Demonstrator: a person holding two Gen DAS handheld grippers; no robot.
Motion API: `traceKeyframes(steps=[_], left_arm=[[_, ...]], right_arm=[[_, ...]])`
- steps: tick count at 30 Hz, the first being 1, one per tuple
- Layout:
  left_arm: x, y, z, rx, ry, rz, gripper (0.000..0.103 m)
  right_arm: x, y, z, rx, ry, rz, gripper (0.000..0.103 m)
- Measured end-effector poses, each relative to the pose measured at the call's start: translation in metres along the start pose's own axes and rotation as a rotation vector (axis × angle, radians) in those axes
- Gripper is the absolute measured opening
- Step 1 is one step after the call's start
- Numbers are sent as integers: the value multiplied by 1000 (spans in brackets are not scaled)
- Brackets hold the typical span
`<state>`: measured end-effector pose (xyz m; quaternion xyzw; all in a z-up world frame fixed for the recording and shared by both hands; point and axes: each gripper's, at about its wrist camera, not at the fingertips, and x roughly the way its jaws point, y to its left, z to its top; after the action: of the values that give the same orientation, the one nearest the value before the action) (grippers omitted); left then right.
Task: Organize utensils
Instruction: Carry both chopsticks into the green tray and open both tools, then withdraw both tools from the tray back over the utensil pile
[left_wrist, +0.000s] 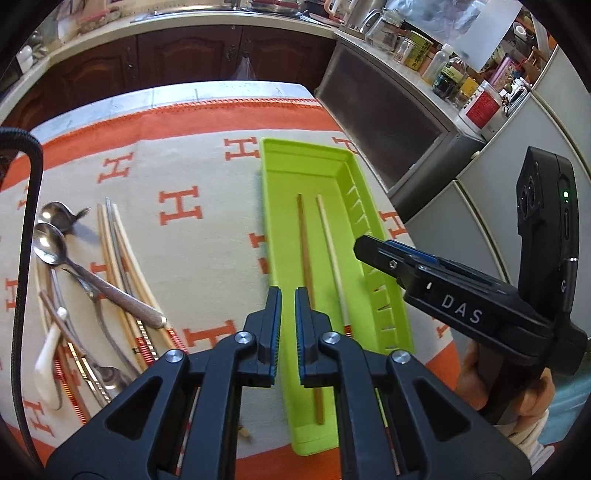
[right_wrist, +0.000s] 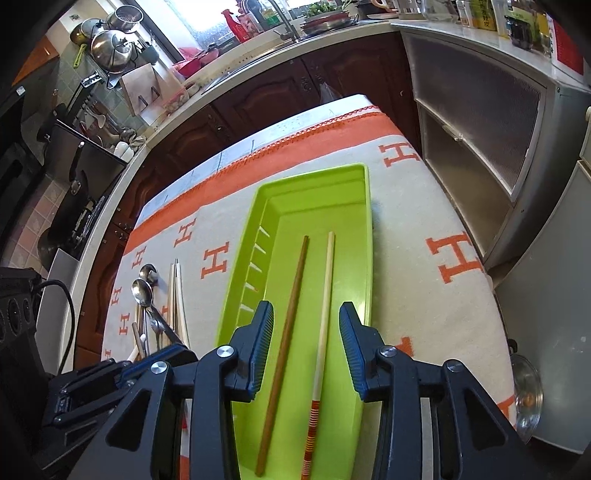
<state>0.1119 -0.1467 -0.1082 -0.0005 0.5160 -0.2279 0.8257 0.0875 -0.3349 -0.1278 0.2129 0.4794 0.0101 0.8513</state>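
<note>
My right hand-held gripper (right_wrist: 306, 347) hangs released over the near end of the green tray (right_wrist: 364, 258), jaws apart and empty, with the brown chopstick (right_wrist: 286, 339) and pale chopstick (right_wrist: 325, 314) lying below along the tray's length. My left hand-held gripper (left_wrist: 288, 332) is clenched on nothing at the tray's left rim. The remaining utensils (left_wrist: 110, 280) lie leftward on the tabletop (left_wrist: 207, 258), long axes running away from me; I judge the left hand nearer.

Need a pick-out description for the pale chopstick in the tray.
On the orange-and-cream cloth sits a long lime-green plastic tray. Two chopsticks lie inside; the pale cream chopstick is the rightmost in the right wrist view, with a red-striped end, unlike the plain brown wooden chopstick.
</note>
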Motion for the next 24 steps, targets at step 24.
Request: traceKeyframes(steps=[24], left_arm=[[-50,109,-37,-175,-17,175,4]], right_arm=[[53,97,-37,-208,101,6,28]])
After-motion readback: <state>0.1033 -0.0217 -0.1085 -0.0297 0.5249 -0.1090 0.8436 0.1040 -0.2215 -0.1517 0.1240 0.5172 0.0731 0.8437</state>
